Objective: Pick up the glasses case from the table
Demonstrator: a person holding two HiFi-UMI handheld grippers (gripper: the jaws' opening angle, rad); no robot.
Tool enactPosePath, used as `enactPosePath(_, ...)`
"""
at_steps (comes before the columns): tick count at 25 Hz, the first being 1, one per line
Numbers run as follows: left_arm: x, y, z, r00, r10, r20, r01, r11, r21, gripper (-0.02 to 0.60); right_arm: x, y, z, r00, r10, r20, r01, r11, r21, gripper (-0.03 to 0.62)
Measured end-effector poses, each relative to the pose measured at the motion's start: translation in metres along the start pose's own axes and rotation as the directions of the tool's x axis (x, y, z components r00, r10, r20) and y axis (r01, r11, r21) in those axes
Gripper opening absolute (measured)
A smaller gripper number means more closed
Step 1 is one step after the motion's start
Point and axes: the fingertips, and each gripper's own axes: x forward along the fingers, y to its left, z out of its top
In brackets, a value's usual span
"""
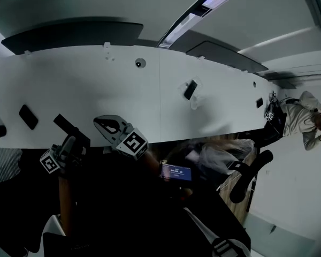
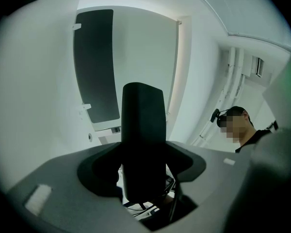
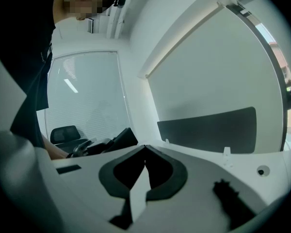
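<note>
Pickup looks done: left gripper [image 1: 68,146] clamps the dark glasses case [image 2: 143,135], probably clear of the table [image 1: 96,84]; right gripper [image 3: 145,149] closed, empty. Next, hold steady.

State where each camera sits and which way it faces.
Head view: on the head, down at the table; left tool, right tool show.
Left gripper view: on the left tool, toward a panel; jaws grip the case.
Right gripper view: on the right tool, toward a panel; jaws shut.
Shared: both gripper views show the person's head.
</note>
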Motion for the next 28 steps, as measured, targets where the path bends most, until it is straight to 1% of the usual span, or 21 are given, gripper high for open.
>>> enactPosePath(5,0.004,0.000,0.003,1.000,-0.014,-0.015,0.014,1.000,0.005,0.284,0.002,-0.002,-0.005,1.000,-0.008,-0.008,0.008,1.000,0.004,0.008)
enactPosePath(11,-0.001,0.004,0.008,1.000,0.001,-0.012,-0.001,1.000,0.001,0.284,0.006,0.001,-0.006,1.000,-0.013,-0.015,0.013,1.000,-0.001,0.008)
enactPosePath(13,-0.004,0.010,0.009,0.999,0.032,-0.014,-0.032,0.999,0.002,0.284,0.007,0.003,-0.007,1.000,-0.012,-0.018,0.012,1.000,-0.009,0.008)
enactPosePath(16,-0.009,0.027,0.007,0.992,0.119,-0.042,-0.119,0.993,0.015,0.284,0.008,0.006,-0.009,1.000,-0.010,-0.022,0.009,1.000,-0.017,0.008)
enactPosePath(18,-0.014,0.041,0.003,0.977,0.197,-0.075,-0.195,0.980,0.033,0.284,0.009,0.007,-0.009,1.000,-0.011,-0.023,0.011,0.999,-0.033,0.008)
enactPosePath(20,-0.020,0.058,0.000,0.953,0.283,-0.107,-0.279,0.959,0.057,0.284,0.010,0.007,-0.008,0.999,-0.019,-0.026,0.017,0.998,-0.056,0.008)
enactPosePath(22,-0.027,0.076,-0.002,0.917,0.374,-0.134,-0.365,0.927,0.090,0.284,0.009,0.008,-0.007,1.000,-0.023,-0.020,0.022,0.999,-0.042,0.008)
enactPosePath(24,-0.035,0.093,-0.003,0.880,0.448,-0.158,-0.434,0.893,0.115,0.284,0.008,0.008,-0.005,0.999,-0.027,-0.018,0.026,0.999,-0.043,0.008)
enactPosePath(26,-0.039,0.105,-0.005,0.851,0.495,-0.178,-0.483,0.869,0.107,0.284,0.007,0.007,-0.005,0.999,-0.028,-0.015,0.028,0.999,-0.044,0.008)
enactPosePath(28,-0.039,0.111,-0.007,0.834,0.518,-0.189,-0.514,0.855,0.078,0.284,0.005,0.007,-0.006,0.999,-0.031,-0.010,0.031,0.999,-0.038,0.008)
